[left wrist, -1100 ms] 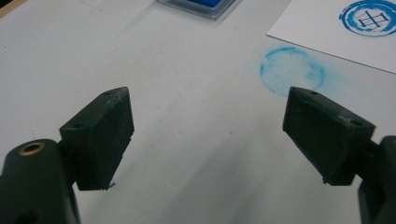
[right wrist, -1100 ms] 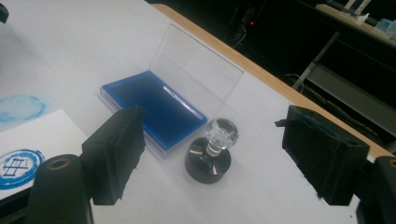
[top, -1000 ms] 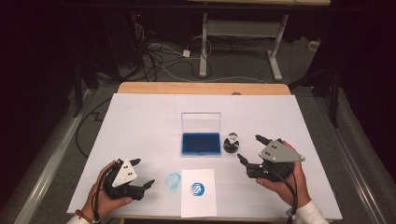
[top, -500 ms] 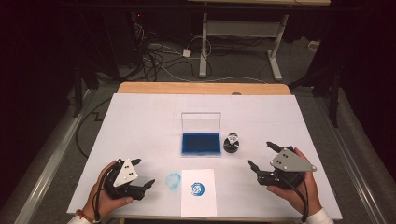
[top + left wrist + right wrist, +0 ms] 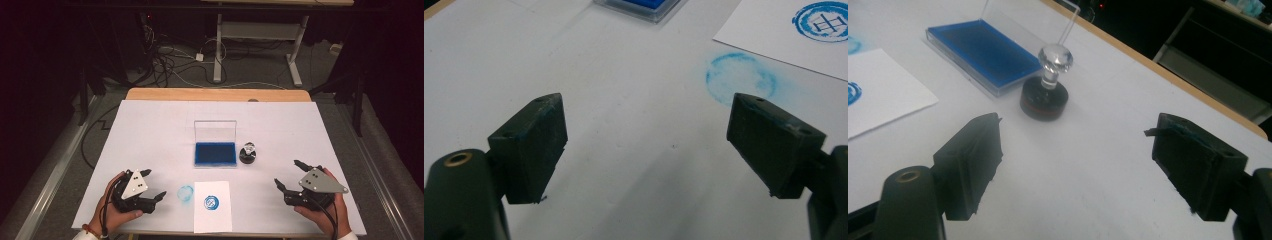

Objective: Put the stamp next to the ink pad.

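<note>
- Right gripper (image 5: 292, 176) is sitting at the lower right of the high view with jaws spread wide and nothing between them; since a second ago we are seeing it drawn back from beside the stamp toward the near edge.
- Left gripper (image 5: 152, 184) is resting at the lower left, jaws also wide apart and empty, much where it was.
- We are finding the stamp (image 5: 248, 153) standing upright at centre frame, just right of the ink pad (image 5: 215, 154) and apart from both grippers; in the right gripper view it (image 5: 1046, 92) is standing in the upper middle, ahead of the jaws.
- We are reading the print on the paper (image 5: 213, 206) at bottom centre as done, so the pull-back suggests the stamping is finishing and the hands are parking.
- We are noticing a blue ring smudge (image 5: 185, 193) on the table cover just left of the paper, near the left gripper.
- We are looking at a white-covered table (image 5: 150, 130) with a wooden far edge; beyond it, the upper frame is showing a dark room, tangled cables (image 5: 165, 55) on the floor and a desk frame (image 5: 255, 37).
</note>
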Demonstrator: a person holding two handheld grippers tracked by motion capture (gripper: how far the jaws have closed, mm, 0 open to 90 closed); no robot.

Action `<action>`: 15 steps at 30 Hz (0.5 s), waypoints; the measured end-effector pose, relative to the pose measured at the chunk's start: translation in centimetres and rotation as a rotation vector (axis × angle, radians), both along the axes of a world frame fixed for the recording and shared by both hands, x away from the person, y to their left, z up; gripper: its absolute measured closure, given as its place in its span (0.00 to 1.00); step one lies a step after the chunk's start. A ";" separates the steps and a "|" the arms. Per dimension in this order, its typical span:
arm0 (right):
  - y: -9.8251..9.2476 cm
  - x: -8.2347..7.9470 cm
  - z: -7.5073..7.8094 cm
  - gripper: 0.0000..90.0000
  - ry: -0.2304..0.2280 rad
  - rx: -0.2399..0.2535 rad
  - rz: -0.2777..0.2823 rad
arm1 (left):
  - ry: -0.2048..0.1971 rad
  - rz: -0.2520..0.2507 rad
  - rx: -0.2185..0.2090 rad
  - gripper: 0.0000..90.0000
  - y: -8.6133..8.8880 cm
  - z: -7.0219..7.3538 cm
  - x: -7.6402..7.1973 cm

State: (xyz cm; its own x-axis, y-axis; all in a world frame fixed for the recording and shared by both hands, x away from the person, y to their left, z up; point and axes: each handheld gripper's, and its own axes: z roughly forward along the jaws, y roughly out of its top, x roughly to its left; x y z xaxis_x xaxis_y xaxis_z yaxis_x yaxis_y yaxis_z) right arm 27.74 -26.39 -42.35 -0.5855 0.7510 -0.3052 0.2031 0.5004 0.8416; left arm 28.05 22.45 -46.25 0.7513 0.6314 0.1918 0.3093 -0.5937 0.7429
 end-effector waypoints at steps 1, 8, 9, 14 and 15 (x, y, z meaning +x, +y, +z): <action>-0.2 -0.1 -0.2 0.22 0.005 0.010 -0.005 | 0.000 -0.001 -0.003 0.18 0.0 0.0 0.0; -1.8 -0.8 -2.7 0.22 0.069 0.045 -0.055 | -0.025 -0.008 -0.008 0.17 0.0 0.3 0.0; -1.9 -1.0 -3.1 0.22 0.072 0.049 -0.060 | -0.027 -0.009 -0.008 0.18 0.1 0.4 0.0; -1.8 -1.1 -3.9 0.23 0.093 0.010 -0.065 | -0.028 -0.001 -0.014 0.17 0.3 0.4 -0.2; -1.7 -1.1 -3.9 0.22 0.096 0.019 -0.062 | -0.030 -0.002 -0.010 0.18 0.3 0.4 -0.2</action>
